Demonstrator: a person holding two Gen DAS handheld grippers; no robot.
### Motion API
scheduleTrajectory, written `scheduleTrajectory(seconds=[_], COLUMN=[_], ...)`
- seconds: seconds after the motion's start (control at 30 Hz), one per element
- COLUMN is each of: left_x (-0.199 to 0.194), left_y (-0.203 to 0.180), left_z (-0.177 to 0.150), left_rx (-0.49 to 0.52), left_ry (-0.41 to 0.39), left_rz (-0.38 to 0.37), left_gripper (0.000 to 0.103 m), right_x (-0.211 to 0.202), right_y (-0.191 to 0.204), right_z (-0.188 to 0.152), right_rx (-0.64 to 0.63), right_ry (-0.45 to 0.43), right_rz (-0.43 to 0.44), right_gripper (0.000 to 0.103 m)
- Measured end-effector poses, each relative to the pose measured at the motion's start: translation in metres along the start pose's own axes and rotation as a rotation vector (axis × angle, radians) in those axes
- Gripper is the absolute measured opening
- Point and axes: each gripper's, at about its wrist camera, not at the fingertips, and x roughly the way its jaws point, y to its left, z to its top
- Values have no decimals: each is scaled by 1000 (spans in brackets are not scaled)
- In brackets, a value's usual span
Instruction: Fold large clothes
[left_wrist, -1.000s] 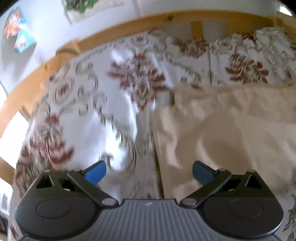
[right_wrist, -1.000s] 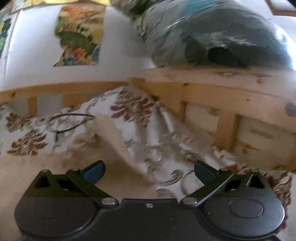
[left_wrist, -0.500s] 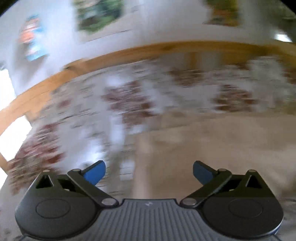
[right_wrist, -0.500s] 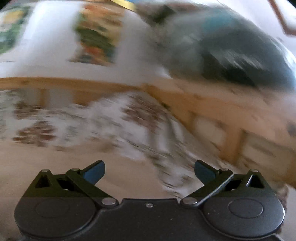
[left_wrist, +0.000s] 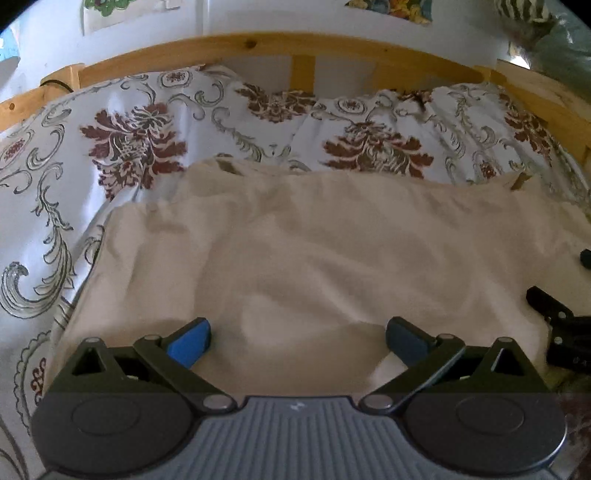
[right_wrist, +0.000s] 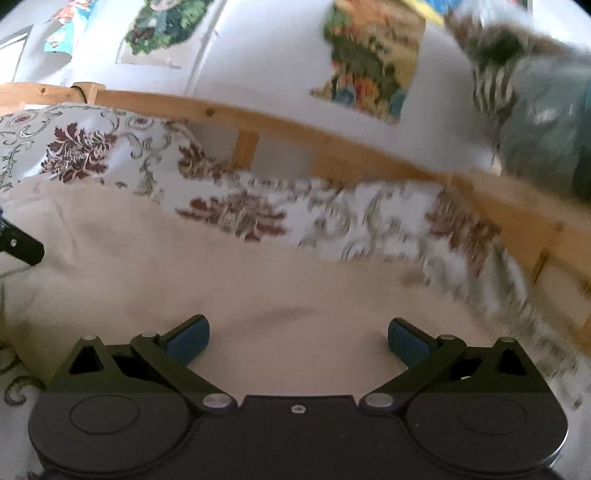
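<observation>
Two grippers, jaws spread, above rumpled cream garment (left_wrist: 314, 258) on floral bedspread (left_wrist: 129, 140).

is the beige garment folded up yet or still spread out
Spread out: the beige garment lies wide and rumpled across the floral bedspread; both grippers hover open.

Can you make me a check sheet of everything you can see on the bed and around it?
Surface: bed with a floral cover, rumpled.
Job's things: cream garment spread flat on the cover, wrinkled.
Clutter: nothing seen on the bed; a bagged bundle sits beyond the frame.
Grippers: left gripper open, holding nothing, over the garment; right gripper open, holding nothing.
Cables: black cable looped over the wooden rail.
Surroundings: wooden bed frame, white wall with colourful pictures.
</observation>
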Motion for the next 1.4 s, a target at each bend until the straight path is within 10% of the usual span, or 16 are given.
scheduleTrajectory(seconds=[0.37, 0.67, 0.97, 1.17, 1.33, 1.4], left_x=[-15, -51, -67, -58, -48, -53], left_y=[6, 1, 67, 104, 117, 118], left_z=[1, -14, -51, -55, -44, -42], left_rx=[-63, -134, -536, -741, -797, -800], left_ry=[20, -23, -91, -64, -52, -82], left_rz=[11, -13, -8, 34, 106, 94], left_gripper=[102, 102, 102, 96, 23, 11], right_x=[0, -61, -56, -44, -51, -54], right_y=[-10, -60, -112, -134, -145, -153], right_z=[-1, 19, -34, -55, -62, -65], right_rx=[83, 494, 918, 1094, 1148, 1162], right_ry=[59, 163, 291, 224, 197, 187], right_rz=[55, -28, -85, -146, -172, -170], right_gripper=[102, 102, 98, 85, 52, 41])
